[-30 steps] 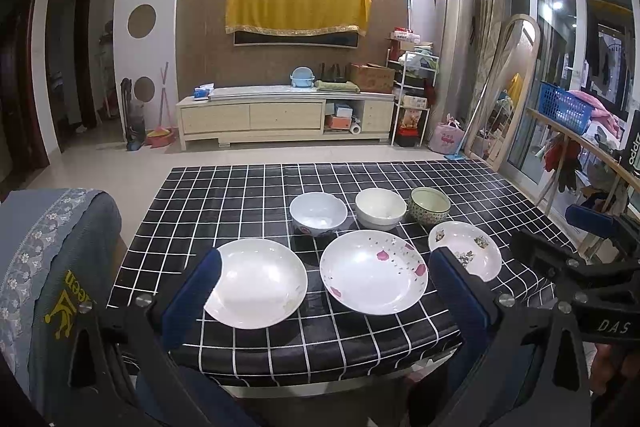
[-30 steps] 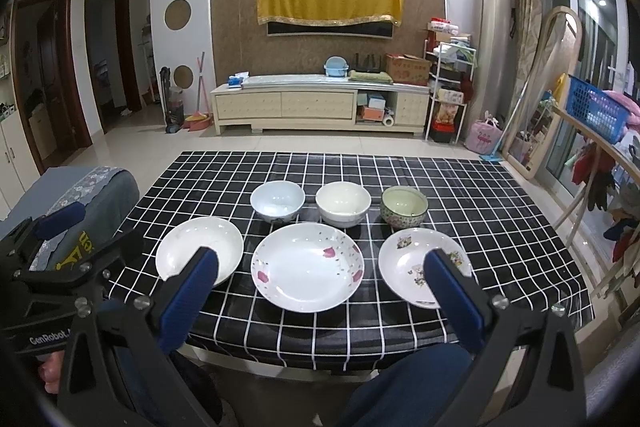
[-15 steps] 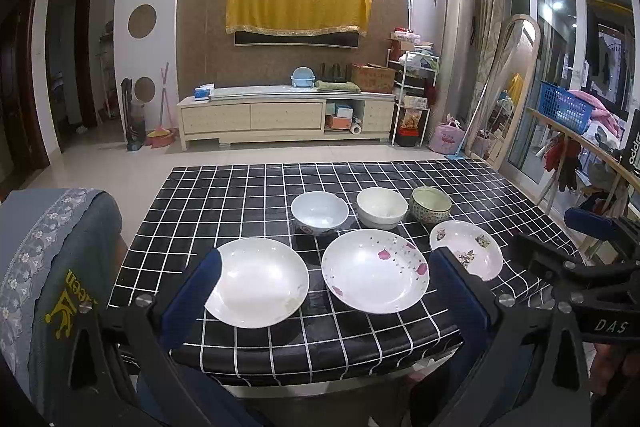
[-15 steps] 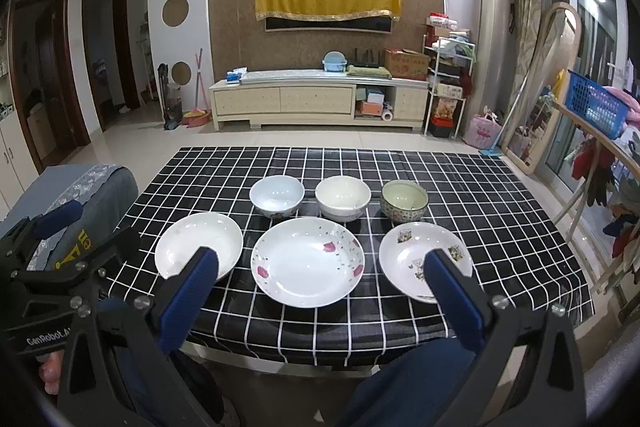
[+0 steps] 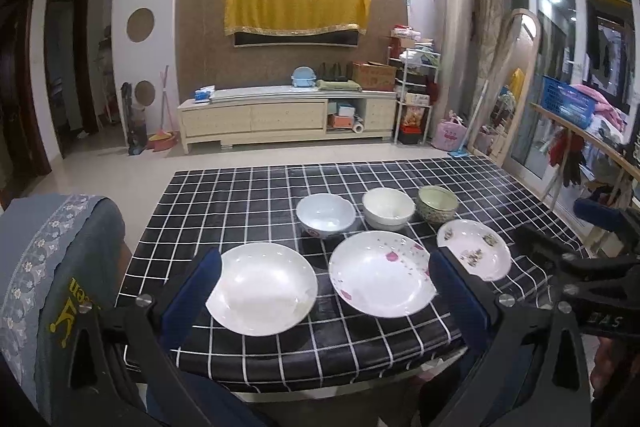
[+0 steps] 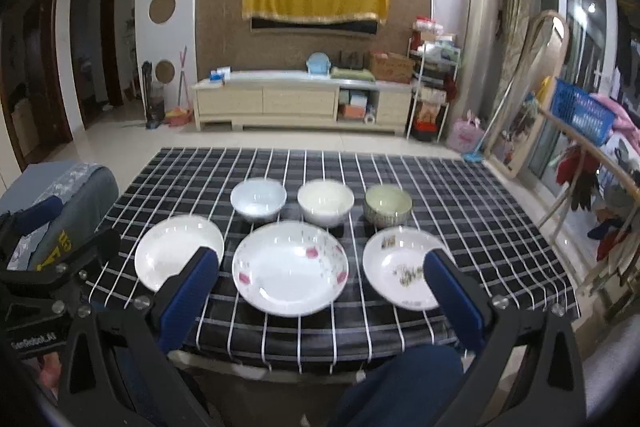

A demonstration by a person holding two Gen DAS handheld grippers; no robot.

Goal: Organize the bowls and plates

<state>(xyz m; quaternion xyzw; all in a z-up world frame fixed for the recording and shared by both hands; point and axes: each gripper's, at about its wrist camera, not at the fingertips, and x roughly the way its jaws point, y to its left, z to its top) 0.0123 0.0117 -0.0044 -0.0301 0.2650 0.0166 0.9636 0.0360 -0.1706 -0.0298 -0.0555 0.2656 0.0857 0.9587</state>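
left gripper (image 5: pixel 324 291): jaws wide apart, nothing between them; blue pads frame the lower centre of the left wrist view, short of the table's near edge.
right gripper (image 6: pixel 320 287): also spread wide and empty, same pose in the lower centre of the right wrist view; this view is a bit blurred.
contact: neither gripper touches any dish.
plain white plate (image 5: pixel 262 293): lower centre-left of the left view, flat on the tablecloth, alone.
pink-flowered plate (image 5: pixel 382 273): the largest, centre of the near row, just beside the plain one, not overlapping.
small patterned plate (image 5: pixel 474 253): right end of the near row, apart from the others.
pale blue bowl (image 5: pixel 326 215): left end of the back row, upright.
cream bowl (image 5: pixel 388 207): middle of the back row, near the blue one.
green patterned bowl (image 5: pixel 437 203): right end of the back row, close beside the cream bowl; can't tell if they touch.
black checked tablecloth (image 5: pixel 240 195): carries all six pieces, two rows of three.
progress: nothing stacked or nested, so I judge the task not started.
left to do: probably all of it, plates into one stack, bowls nested; likely a near-row plate first.
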